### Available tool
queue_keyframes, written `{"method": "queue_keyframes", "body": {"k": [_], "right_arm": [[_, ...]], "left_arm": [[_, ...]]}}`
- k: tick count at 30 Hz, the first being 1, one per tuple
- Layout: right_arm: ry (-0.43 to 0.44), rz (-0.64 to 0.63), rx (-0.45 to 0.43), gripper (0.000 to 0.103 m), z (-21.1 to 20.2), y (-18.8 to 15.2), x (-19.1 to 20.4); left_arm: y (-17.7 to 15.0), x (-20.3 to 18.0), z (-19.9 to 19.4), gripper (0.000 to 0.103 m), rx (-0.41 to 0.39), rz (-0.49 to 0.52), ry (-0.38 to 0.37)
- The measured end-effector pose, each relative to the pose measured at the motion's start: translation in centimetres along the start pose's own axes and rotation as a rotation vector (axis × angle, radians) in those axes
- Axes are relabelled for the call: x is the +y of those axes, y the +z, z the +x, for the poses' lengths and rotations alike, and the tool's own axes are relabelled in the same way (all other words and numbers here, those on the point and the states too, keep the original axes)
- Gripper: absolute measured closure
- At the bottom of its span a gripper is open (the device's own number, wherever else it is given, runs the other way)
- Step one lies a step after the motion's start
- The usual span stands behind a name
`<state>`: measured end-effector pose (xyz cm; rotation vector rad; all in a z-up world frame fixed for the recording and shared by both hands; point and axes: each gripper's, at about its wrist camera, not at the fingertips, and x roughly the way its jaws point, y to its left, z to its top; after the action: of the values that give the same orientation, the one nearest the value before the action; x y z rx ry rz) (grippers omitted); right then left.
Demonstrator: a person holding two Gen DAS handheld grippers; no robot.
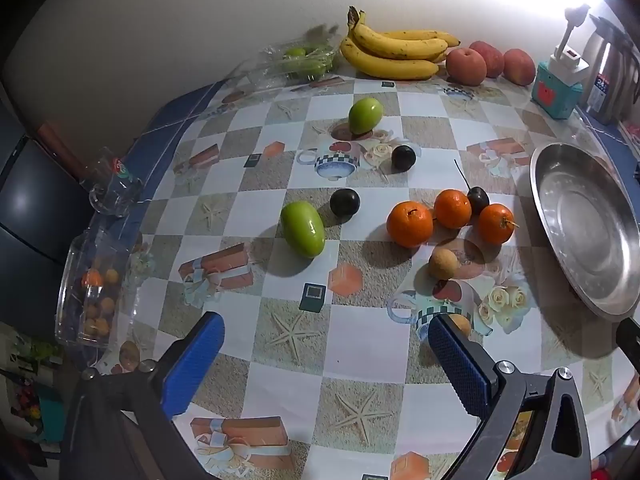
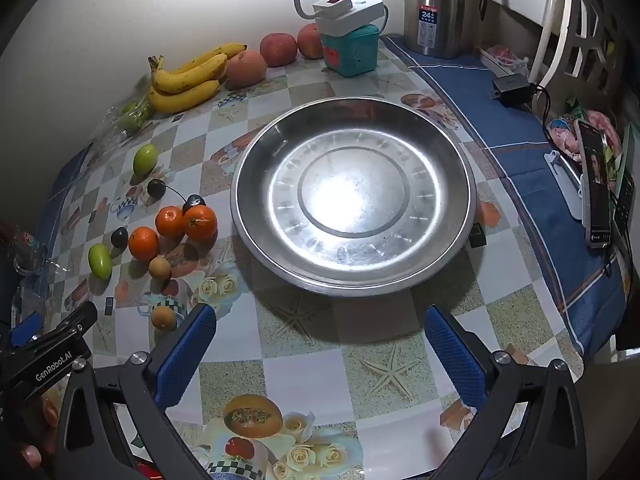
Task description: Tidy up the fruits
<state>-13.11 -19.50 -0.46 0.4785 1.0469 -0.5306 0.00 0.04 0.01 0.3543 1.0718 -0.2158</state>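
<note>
A steel dish (image 2: 352,196) stands empty in the middle of the right wrist view; in the left wrist view its rim (image 1: 540,208) is at the right. Left of it lie three oranges (image 1: 410,224), two green fruits (image 1: 303,229), dark plums (image 1: 345,202) and small brown fruits (image 1: 443,264). Bananas (image 1: 394,54) and apples (image 1: 466,66) lie by the wall. My left gripper (image 1: 326,344) is open and empty, above the table short of the fruits. My right gripper (image 2: 320,344) is open and empty, just short of the dish.
A teal box (image 2: 352,50) with a lamp and a steel thermos (image 2: 436,8) stand behind the dish. A phone (image 2: 598,184) on a stand is at the right. Clear plastic boxes (image 1: 90,284) and a glass (image 1: 114,192) sit at the table's left edge.
</note>
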Motion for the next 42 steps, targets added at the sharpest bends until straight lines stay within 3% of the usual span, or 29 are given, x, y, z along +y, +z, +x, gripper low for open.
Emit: {"method": "queue_keyframes", "body": {"k": [42], "right_arm": [[0.006, -0.015, 0.006, 0.0, 0.1, -0.1, 0.2]], "left_arm": [[-0.4, -0.5, 1.2, 0.0, 0.049, 0.013, 0.005]]}}
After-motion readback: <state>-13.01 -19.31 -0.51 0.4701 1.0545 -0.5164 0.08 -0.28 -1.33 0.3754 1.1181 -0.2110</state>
